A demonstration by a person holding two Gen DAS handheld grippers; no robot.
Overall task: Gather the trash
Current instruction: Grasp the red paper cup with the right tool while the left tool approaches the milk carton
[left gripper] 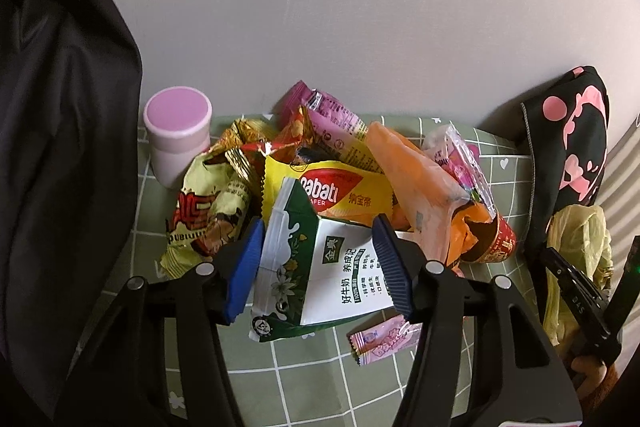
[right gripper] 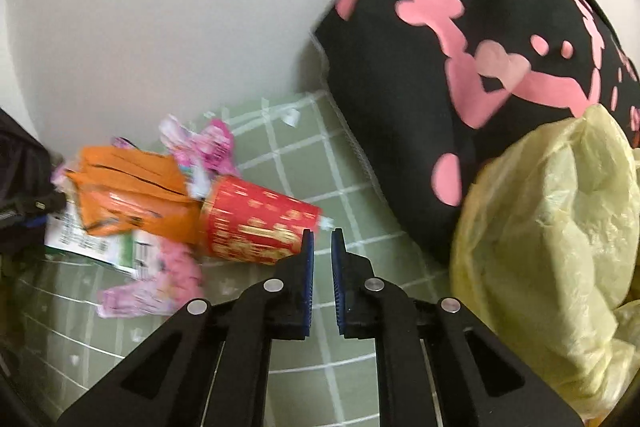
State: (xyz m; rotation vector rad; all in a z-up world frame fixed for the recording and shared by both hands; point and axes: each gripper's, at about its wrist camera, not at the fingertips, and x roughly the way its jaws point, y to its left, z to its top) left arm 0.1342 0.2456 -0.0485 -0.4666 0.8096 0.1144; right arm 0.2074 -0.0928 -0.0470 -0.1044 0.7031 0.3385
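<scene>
A heap of wrappers lies on the green checked cloth (left gripper: 304, 379) against the wall. My left gripper (left gripper: 316, 231) has its blue pads on both sides of a flattened green and white milk carton (left gripper: 320, 267) at the front of the heap. Behind it lie a yellow wafer wrapper (left gripper: 332, 191), an orange bag (left gripper: 416, 183) and a red paper cup (left gripper: 500, 243). My right gripper (right gripper: 321, 239) is nearly shut with a narrow gap and holds nothing; the red cup (right gripper: 256, 223) lies just to its left. A pale yellow plastic bag (right gripper: 552, 227) hangs at the right.
A pink-lidded jar (left gripper: 176, 131) stands at the back left. A black cloth with pink shapes (right gripper: 460, 67) lies at the right. A dark garment (left gripper: 60, 147) hangs at the left. A small pink sachet (left gripper: 384, 339) lies on the cloth near the front.
</scene>
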